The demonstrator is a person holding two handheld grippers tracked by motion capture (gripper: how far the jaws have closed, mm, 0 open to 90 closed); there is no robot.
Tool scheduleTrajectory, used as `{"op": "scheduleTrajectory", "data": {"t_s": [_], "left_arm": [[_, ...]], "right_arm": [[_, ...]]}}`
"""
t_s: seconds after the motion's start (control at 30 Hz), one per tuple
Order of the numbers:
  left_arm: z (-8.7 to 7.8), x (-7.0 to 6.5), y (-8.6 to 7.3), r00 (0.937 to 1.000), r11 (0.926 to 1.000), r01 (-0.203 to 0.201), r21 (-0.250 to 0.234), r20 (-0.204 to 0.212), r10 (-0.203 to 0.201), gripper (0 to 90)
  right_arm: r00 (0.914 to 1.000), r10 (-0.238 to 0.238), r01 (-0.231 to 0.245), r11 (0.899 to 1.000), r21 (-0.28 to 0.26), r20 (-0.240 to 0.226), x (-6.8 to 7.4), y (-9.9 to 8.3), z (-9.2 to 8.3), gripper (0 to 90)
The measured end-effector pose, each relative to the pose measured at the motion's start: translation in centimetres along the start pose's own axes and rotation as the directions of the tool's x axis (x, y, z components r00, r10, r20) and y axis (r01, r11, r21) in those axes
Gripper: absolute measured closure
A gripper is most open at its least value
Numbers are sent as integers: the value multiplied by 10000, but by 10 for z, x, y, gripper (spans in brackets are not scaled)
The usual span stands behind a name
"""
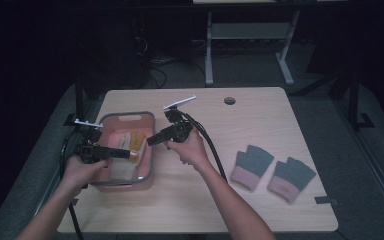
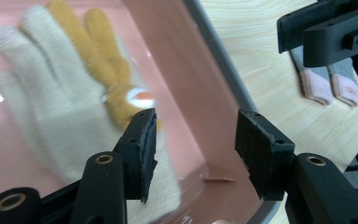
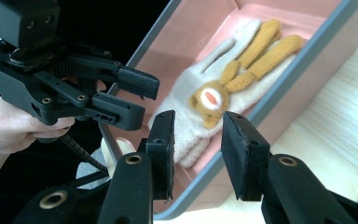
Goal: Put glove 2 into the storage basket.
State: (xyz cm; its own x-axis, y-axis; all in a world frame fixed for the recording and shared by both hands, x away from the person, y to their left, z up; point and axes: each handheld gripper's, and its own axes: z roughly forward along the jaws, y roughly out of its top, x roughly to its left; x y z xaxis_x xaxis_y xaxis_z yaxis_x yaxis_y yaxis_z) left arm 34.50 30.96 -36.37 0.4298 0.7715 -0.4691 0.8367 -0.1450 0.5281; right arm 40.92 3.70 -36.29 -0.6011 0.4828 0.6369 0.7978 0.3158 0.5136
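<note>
Gloves (image 3: 214,100), cream and mustard knit, lie flat in the pink bin (image 1: 145,150) at nine o'clock on your bench. Soft, light, floppy: pinch the cuff. Left gripper (image 2: 193,149) and right gripper (image 3: 196,149) hang part-open, fingers empty.

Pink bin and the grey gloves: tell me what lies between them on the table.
In the high view, the person's right forearm and the right gripper's cable cross bare wood between the pink bin and the grey gloves.

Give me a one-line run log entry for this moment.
left gripper: open, empty | right gripper: open, empty | cream-and-yellow glove: in pink bin | grey gloves: on table
</note>
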Motion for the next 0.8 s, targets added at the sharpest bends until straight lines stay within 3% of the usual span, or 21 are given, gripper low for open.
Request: {"op": "scheduleTrajectory", "data": {"t_s": [0.23,0.53,0.8], "left_arm": [[4,-11,6,9998,10000,27,-33,196,-27,436],[18,-32,13,9978,9988,-440,218,508,429,420],[29,-46,19,9953,9977,-595,328,788,568,414]], "right_arm": [[9999,152,-152,9996,-234,-23,-9,-8,-18,618],[9992,372,-367,9984,-426,124,-21,-16,-35,610],[9981,580,-567,9963,-647,187,-33,-25,-53,599]]}}
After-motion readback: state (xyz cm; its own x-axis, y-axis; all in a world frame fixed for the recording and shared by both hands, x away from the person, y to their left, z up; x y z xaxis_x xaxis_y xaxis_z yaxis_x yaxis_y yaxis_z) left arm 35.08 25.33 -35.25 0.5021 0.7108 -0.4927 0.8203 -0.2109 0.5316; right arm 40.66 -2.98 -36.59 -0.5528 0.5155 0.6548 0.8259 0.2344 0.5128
